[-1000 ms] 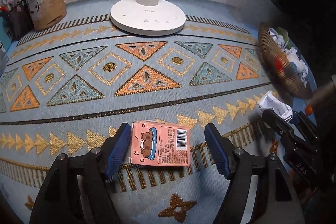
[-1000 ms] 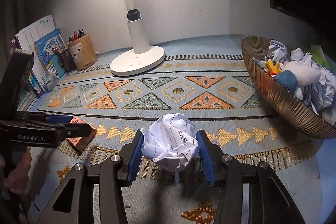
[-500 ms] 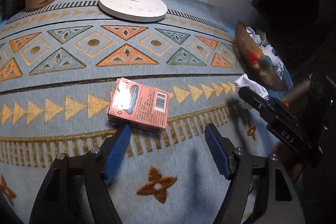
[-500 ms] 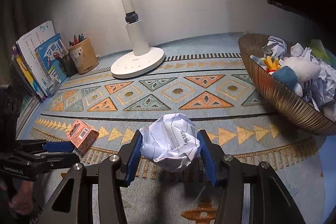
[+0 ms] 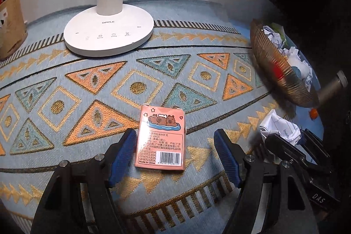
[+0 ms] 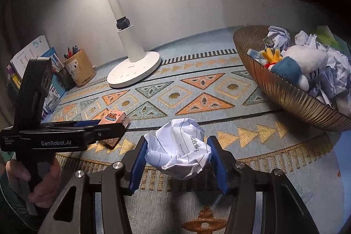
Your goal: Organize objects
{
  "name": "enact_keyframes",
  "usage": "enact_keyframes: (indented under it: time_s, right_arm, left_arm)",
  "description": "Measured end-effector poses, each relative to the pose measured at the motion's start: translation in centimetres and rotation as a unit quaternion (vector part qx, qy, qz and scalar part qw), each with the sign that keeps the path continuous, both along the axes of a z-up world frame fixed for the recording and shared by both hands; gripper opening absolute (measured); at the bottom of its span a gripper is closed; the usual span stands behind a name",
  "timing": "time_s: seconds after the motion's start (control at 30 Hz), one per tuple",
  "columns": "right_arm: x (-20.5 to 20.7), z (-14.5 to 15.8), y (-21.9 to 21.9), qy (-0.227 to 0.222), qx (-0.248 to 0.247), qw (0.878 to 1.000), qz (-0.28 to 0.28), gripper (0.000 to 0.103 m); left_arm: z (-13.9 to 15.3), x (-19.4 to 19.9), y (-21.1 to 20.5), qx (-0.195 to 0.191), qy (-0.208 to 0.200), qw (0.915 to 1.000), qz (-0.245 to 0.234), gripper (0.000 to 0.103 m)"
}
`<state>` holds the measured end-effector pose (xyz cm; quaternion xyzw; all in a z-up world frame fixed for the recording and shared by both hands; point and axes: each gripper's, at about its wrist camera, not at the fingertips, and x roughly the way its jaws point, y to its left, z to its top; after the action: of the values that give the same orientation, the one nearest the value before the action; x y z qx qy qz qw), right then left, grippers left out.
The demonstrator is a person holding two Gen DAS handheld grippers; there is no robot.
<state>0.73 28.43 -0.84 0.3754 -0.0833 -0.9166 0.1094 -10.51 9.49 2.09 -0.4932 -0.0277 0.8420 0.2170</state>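
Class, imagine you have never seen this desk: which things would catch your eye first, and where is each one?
The crumpled paper ball sits front and centre between the pads of the right tool. A pink card box lies flat on the patterned mat, between the open fingers of the left tool. On the right, a ribbed bowl holds paper and a plush toy.

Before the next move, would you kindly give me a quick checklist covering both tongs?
1. Grip of right tongs on paper ball: ok, pads on both sides.
2. Position of card box between pads of left tongs: ok.
3. Grip of left tongs on card box: not ok, jaws open.
4. Bare mat from paper ball to bowl: ok.
5. Room in bowl: cannot tell; it holds crumpled paper and a plush toy.
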Motion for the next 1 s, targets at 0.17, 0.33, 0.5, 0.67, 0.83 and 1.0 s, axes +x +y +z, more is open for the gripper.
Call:
enact_keyframes:
  time_s: [0.17, 0.33, 0.5, 0.67, 0.83, 1.0]
  right_arm:
    - [0.0, 0.0, 0.1, 0.002, -0.004, 1.000, 0.001, 0.053]
    - [0.4, 0.3, -0.5, 0.014, 0.006, 1.000, 0.014, 0.052]
    - [1.4, 0.7, -1.6, 0.013, 0.019, 0.999, 0.042, 0.052]
    - [2.9, 0.1, -2.0, -0.009, 0.013, 0.998, 0.059, 0.053]
    - [2.9, -0.5, -2.5, -0.024, 0.026, 0.997, 0.066, 0.064]
    - [3.5, -0.8, -1.6, -0.043, 0.022, 0.997, 0.068, 0.074]
  left_arm:
    - [-0.2, 1.2, 1.3, -0.047, 0.040, 0.9981, 0.003, 0.063]
    - [0.3, 2.5, -0.1, -0.043, 0.050, 0.9976, 0.020, 0.038]
    - [1.8, 6.5, -2.7, -0.018, 0.067, 0.9965, 0.047, 0.038]
    - [1.6, 10.4, -6.0, -0.018, 0.079, 0.9932, 0.084, 0.038]
    - [0.2, 10.7, -8.1, 0.001, 0.076, 0.9899, 0.120, 0.038]
    - [0.0, 10.7, -8.4, 0.013, 0.076, 0.9898, 0.120, 0.038]
